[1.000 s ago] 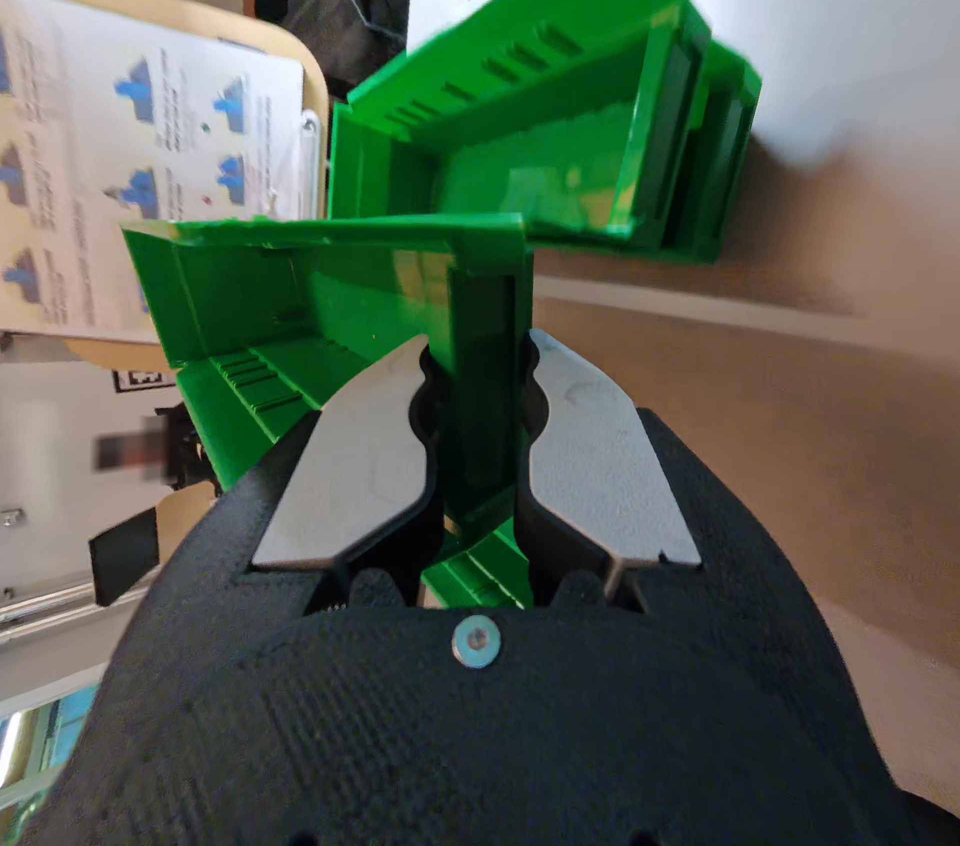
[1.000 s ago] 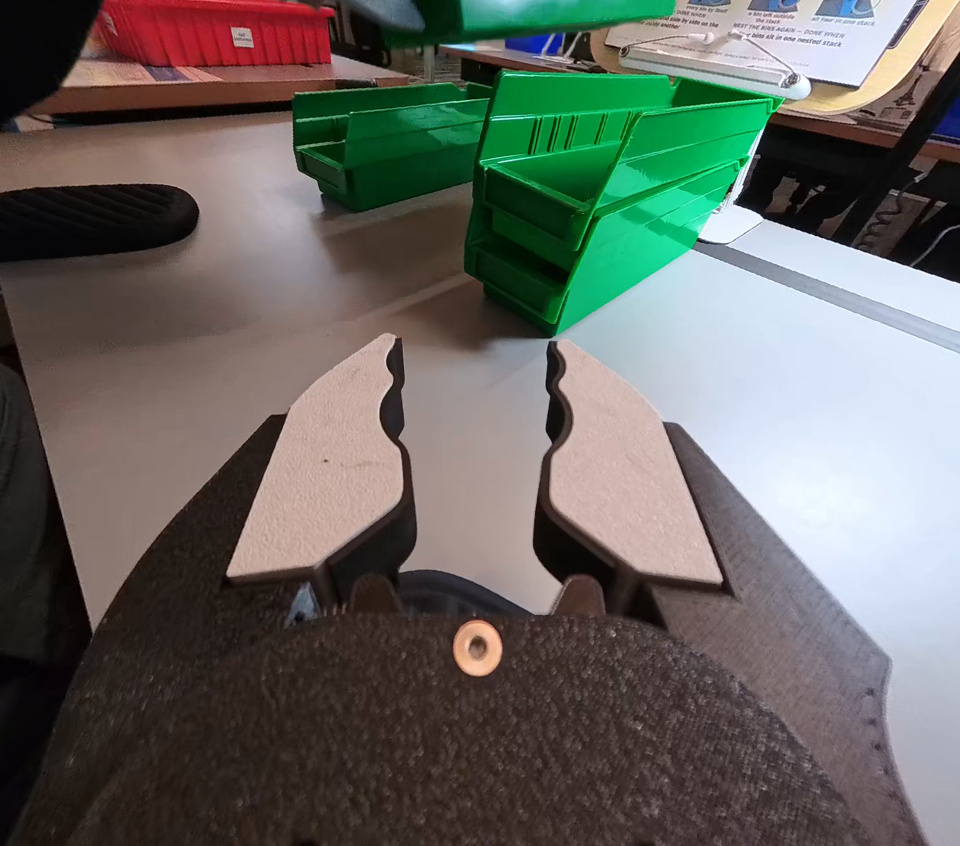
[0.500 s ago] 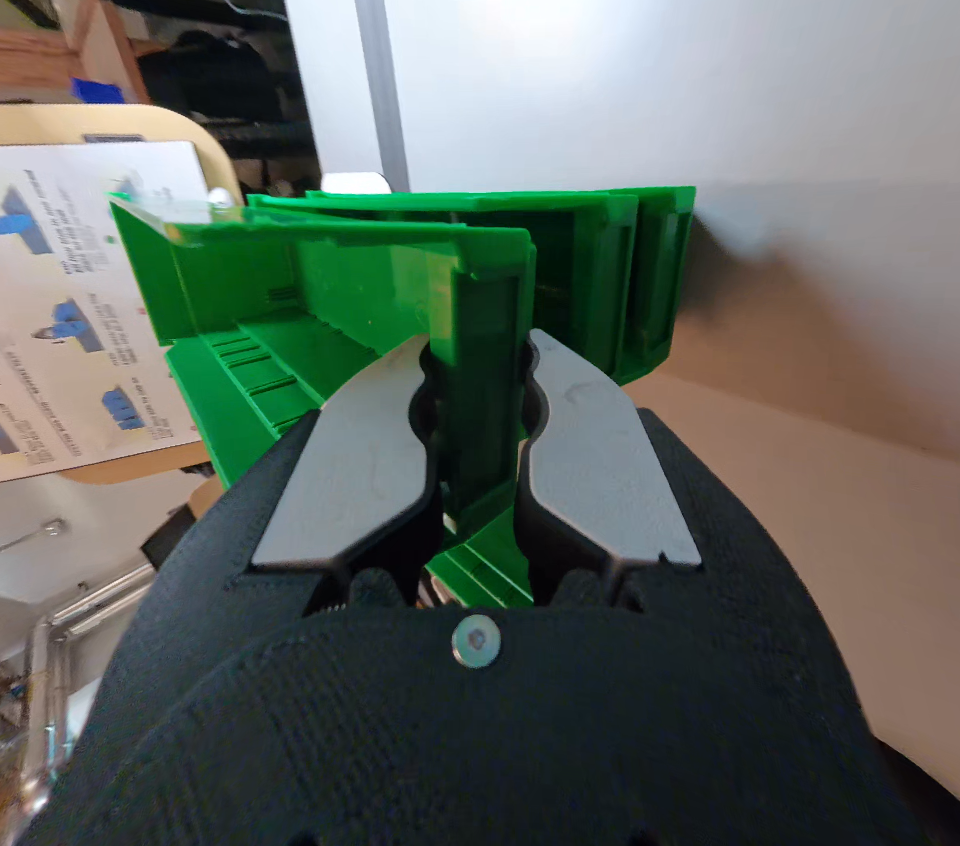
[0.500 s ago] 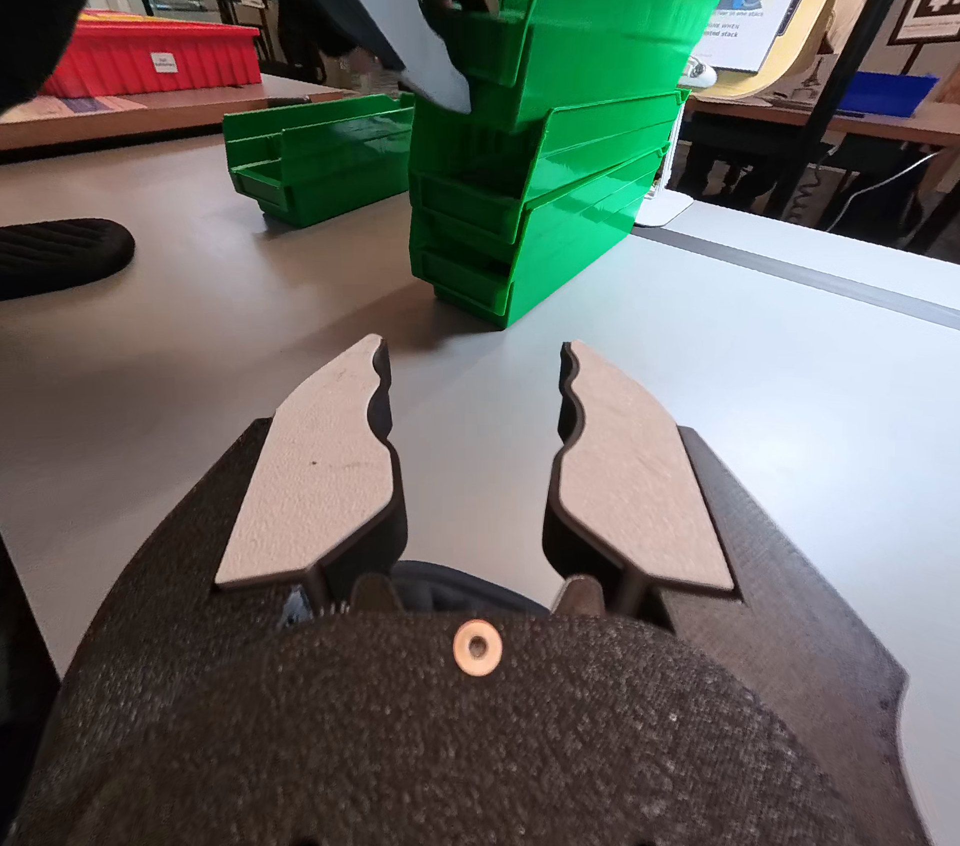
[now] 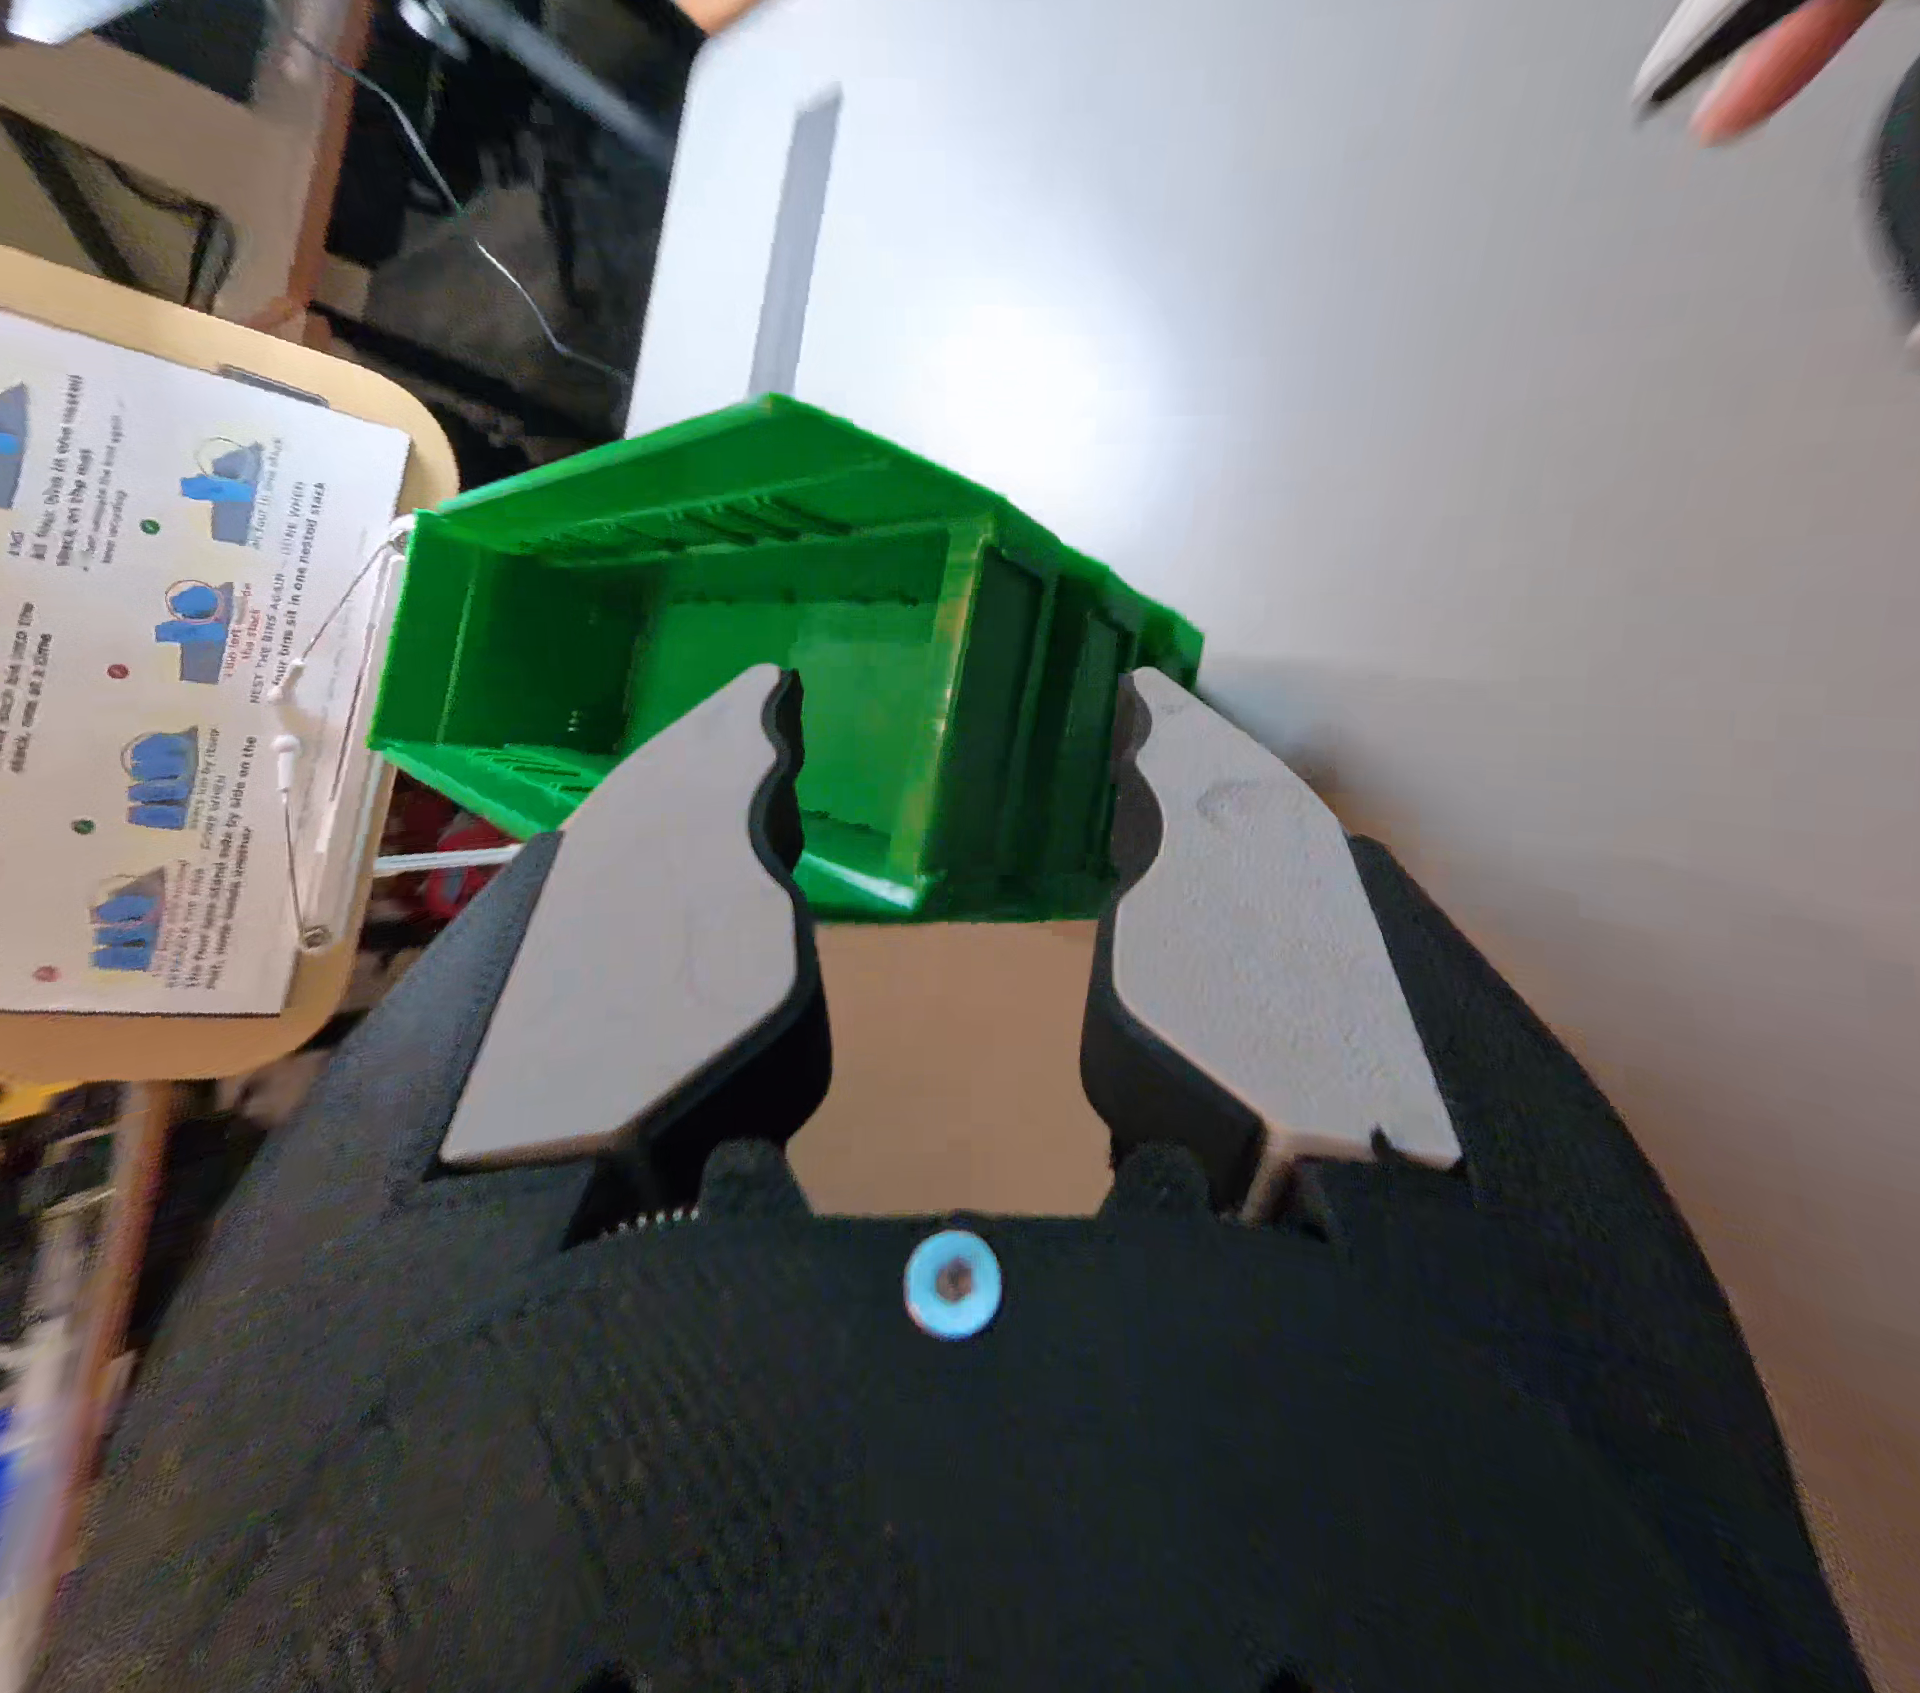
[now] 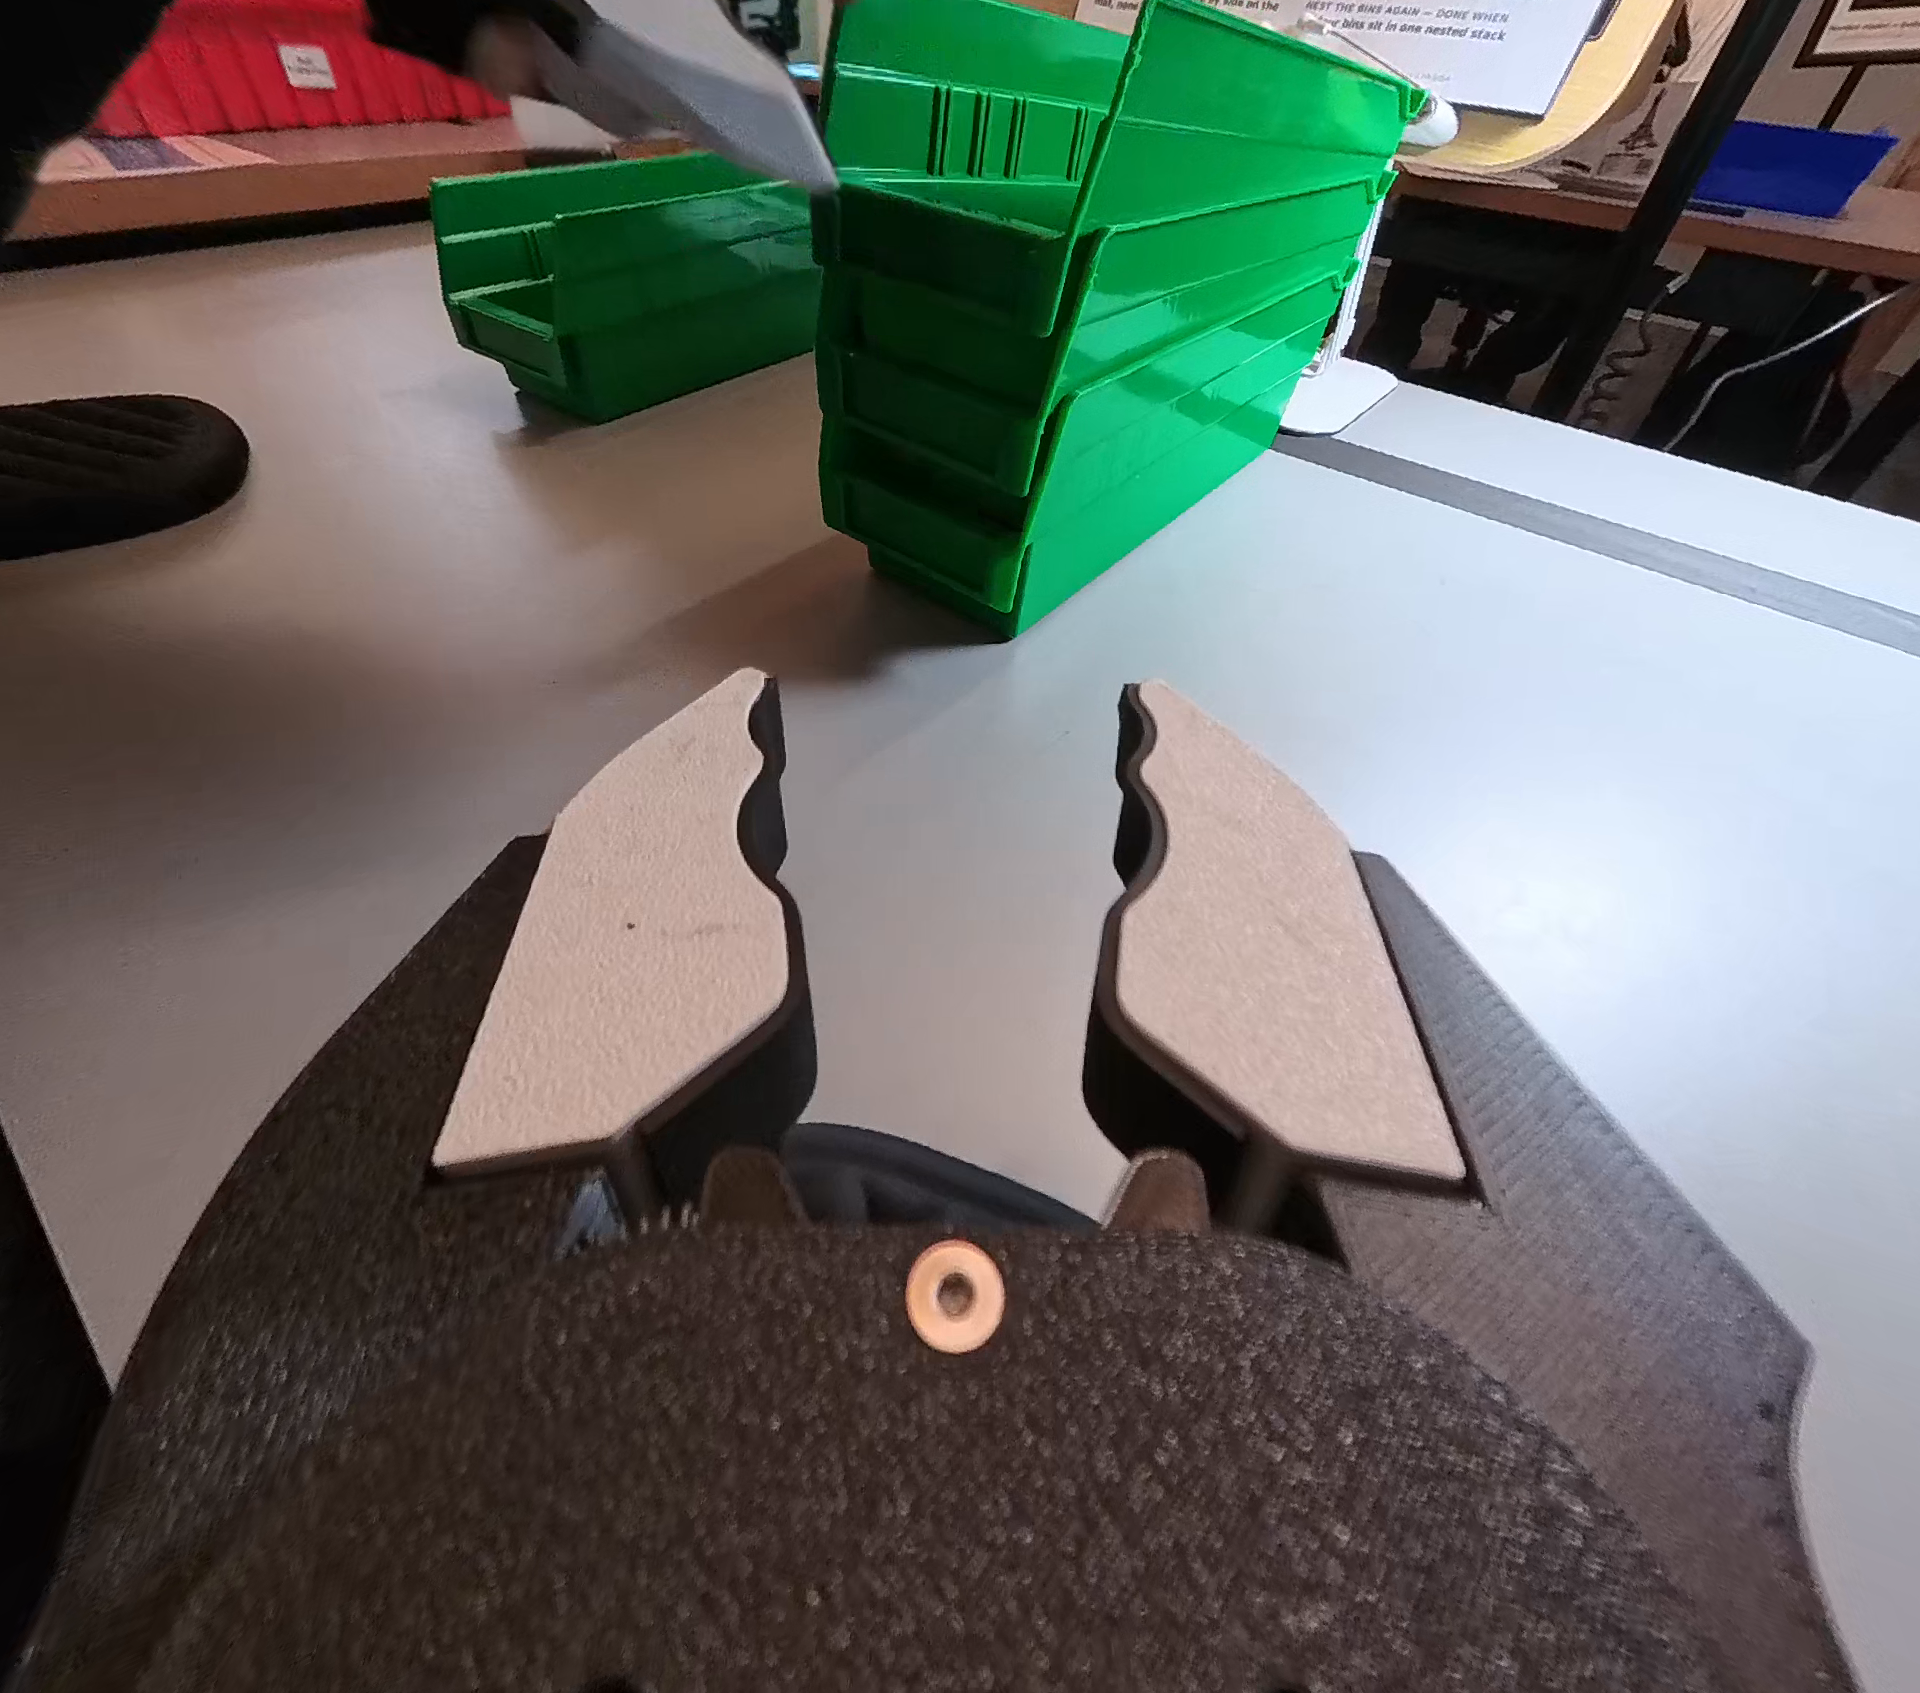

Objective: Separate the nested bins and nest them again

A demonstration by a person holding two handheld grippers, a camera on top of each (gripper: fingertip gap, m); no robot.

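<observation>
Left gripper (image 5: 951,708) sits with its jaws spread wide and nothing between them, looking straight down into the stack of green bins (image 5: 790,656) on the grey table (image 5: 1351,396). From this angle you get the inside of the top bin, its slotted side walls and floor, with the near end wall just past the fingertips. Off to the side stands an instruction sheet (image 5: 177,667) on a tan board, and a grey finger of the other gripper pokes in at the top corner.

Over in the right wrist view, the right gripper (image 6: 951,708) hovers low over the table, jaws also wide and empty, well short of the stack. Here the layers show: several bins nested, the top one (image 6: 1195,116) sitting tilted, its far end raised. The left gripper (image 6: 665,33) hangs just above the stack's near end. Only this view shows a single green bin (image 6: 623,282) resting apart behind the stack, a red bin (image 6: 281,64) on a farther table, and a black pad (image 6: 104,469).
</observation>
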